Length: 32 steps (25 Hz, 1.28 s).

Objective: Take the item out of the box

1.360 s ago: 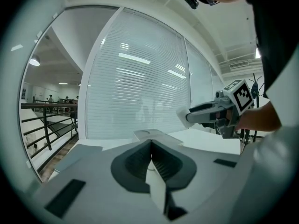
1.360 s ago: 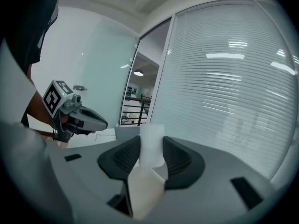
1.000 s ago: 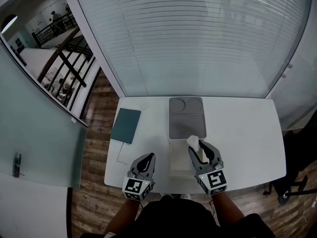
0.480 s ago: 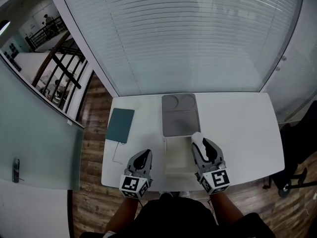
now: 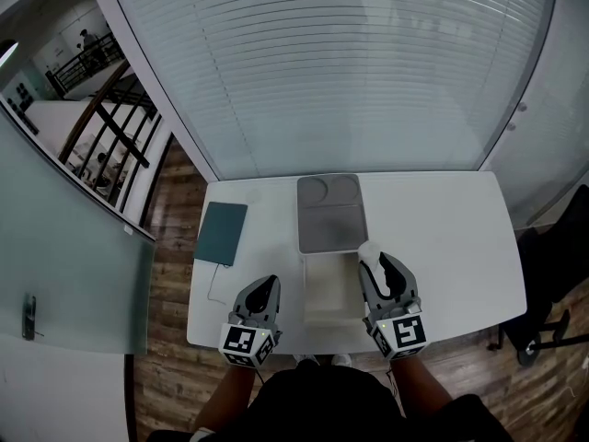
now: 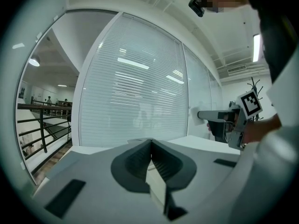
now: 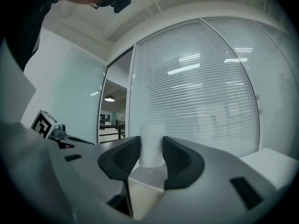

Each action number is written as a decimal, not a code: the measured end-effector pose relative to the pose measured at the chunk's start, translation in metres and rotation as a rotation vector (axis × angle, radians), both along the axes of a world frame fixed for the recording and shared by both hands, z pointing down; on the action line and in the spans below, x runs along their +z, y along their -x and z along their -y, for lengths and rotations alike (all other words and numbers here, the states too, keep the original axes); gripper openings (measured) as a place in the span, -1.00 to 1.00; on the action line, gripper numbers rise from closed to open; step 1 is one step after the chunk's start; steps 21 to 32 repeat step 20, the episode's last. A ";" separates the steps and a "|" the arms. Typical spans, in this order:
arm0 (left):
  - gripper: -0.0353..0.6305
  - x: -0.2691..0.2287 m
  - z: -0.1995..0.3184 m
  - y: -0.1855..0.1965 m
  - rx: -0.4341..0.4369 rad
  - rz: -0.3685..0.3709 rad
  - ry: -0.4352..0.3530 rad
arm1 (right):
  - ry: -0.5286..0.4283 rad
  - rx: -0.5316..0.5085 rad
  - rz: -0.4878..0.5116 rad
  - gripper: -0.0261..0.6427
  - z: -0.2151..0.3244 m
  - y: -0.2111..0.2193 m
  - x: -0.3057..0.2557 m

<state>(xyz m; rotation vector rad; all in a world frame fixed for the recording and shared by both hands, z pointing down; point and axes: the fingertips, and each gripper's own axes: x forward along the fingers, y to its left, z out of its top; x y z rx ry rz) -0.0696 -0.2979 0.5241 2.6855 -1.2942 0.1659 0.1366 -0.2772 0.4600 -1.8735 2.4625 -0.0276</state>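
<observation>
Step in hand: the lift-out. The white item [image 5: 367, 250] is clamped in the right gripper [image 5: 377, 267] and seems to be clear of the box [image 5: 310, 293], over its upper right corner, just right of frame center.
Right jaws: set fairly wide, both pads pressing the sides of the item, which stands upright between them in the right gripper view.
Left gripper [image 5: 260, 288]: lower left of center, beside the box's left wall. Its jaws are closed together with nothing between them.
Item's place: in the air between the right jaws, not resting on anything I can make out.
Next move, by my reading: carry the item right to bare table [image 5: 442, 238], lower it level so it lands upright, then ease the jaws apart.
Nearby: gray tray [image 5: 329, 219] touching the box's far end; teal notebook [image 5: 221, 233] at left.
Writing: none legible. There are only black-and-white square markers on the 2 gripper cubes [image 5: 403, 332], and no brand or label on the item or the box.
</observation>
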 end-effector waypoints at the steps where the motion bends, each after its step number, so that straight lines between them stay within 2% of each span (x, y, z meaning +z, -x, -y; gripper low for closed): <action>1: -0.86 0.000 -0.001 -0.001 0.002 0.000 0.000 | -0.002 0.002 -0.001 -0.45 0.000 -0.001 -0.002; 32: -0.86 0.009 -0.013 -0.010 0.035 0.006 0.027 | 0.009 0.018 0.004 -0.46 -0.004 -0.004 0.001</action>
